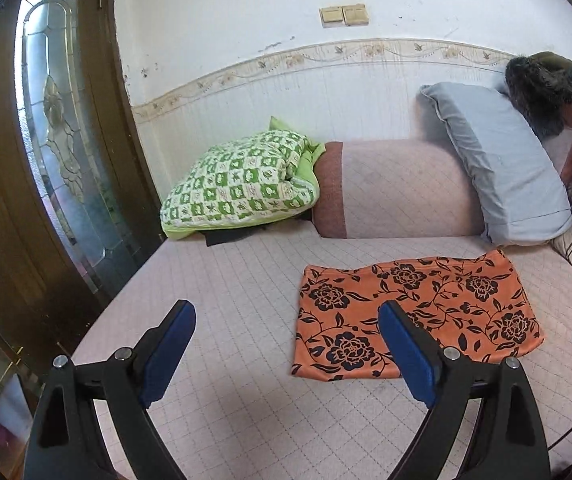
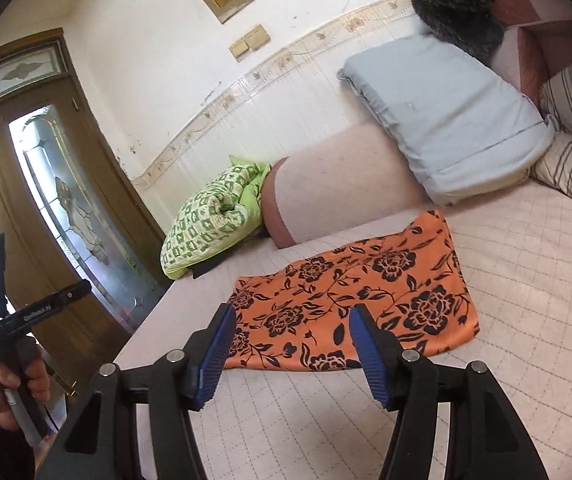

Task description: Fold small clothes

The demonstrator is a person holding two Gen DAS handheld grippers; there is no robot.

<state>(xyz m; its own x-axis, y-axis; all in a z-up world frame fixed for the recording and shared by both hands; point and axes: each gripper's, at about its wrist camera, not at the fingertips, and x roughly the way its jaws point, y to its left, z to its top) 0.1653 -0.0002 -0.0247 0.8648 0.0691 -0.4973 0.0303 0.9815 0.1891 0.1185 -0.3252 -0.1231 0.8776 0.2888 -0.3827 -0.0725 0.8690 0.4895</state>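
Orange floral cloth (image 1: 414, 312) folded flat mid-bed, left gripper (image 1: 286, 354) and right gripper (image 2: 288, 350) both spread and empty above it; slippery fabric, likely to unfold if snagged.

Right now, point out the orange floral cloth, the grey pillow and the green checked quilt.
orange floral cloth (image 1: 414, 312), left wrist view, middle of the fabric.
grey pillow (image 2: 446, 120), right wrist view, its flat face.
green checked quilt (image 1: 242, 180), left wrist view, its top.
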